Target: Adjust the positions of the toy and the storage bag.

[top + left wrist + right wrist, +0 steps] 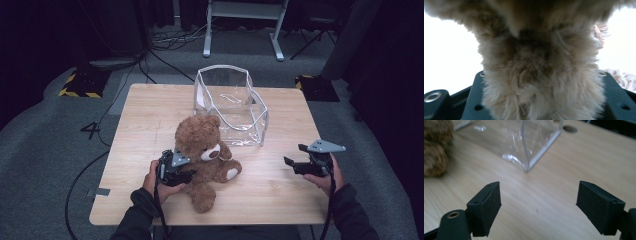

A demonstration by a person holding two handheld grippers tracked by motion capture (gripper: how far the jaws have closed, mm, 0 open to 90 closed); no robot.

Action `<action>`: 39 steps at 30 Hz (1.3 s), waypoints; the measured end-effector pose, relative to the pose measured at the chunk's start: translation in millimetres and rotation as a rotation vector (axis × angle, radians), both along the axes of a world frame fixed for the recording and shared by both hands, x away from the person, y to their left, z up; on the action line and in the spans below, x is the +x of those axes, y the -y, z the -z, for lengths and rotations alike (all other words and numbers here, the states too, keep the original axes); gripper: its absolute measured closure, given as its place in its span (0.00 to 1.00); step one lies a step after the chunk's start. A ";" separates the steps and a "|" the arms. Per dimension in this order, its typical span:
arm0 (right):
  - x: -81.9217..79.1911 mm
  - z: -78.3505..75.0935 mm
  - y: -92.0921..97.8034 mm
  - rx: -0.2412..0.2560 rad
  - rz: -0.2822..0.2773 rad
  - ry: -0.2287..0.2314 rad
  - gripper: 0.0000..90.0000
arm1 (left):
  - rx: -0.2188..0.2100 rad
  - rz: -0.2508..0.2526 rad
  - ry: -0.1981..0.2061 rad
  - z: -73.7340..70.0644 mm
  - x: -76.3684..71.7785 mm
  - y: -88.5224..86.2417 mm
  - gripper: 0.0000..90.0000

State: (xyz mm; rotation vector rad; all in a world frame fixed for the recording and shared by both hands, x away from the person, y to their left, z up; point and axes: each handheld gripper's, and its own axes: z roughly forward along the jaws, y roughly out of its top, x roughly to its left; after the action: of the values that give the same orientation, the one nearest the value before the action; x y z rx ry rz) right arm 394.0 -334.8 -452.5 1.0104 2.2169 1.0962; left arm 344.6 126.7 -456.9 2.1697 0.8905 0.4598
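Fur is crowding my left gripper view: I am squeezing the brown teddy bear [541, 75] with the left hand-held gripper [176, 170], its two black jaws pressing in on either side of a plush limb or flank, though I cannot tell which part it is from that close. In the high view the bear [206, 150] is sitting upright on the worktop [150, 110], a little left of the middle and nearer the near edge, one leg stretching toward that edge and one pale-soled foot pointing right. Just behind the bear, touching or nearly touching its head, a clear plastic bag [235, 107] with a white zip rim is standing open toward the far edge. I am holding the right hand-held gripper [303, 159] low over the worktop near the right edge, well apart from the bear, its jaws spread wide with nothing between them. In the right gripper view those jaws are framing bare wood, with the bag's near corner [529, 157] ahead.
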 end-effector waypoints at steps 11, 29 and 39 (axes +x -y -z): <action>24.5 -88.9 -42.1 0.038 -0.050 0.157 0.29 | 0.034 -0.005 0.049 0.5 -3.7 -29.7 0.55; 71.0 -132.0 -103.7 0.015 -0.071 0.149 0.41 | 0.015 0.011 0.045 3.0 0.1 -38.4 0.56; 88.7 -114.2 -118.5 -0.015 0.002 0.048 0.63 | -0.006 0.008 0.048 5.5 0.8 -40.5 0.55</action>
State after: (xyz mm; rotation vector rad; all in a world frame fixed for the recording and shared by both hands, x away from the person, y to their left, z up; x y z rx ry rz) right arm 482.6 -216.3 -338.3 0.9695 2.1822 1.0903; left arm 345.3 167.2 -462.4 2.1464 0.8557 0.5029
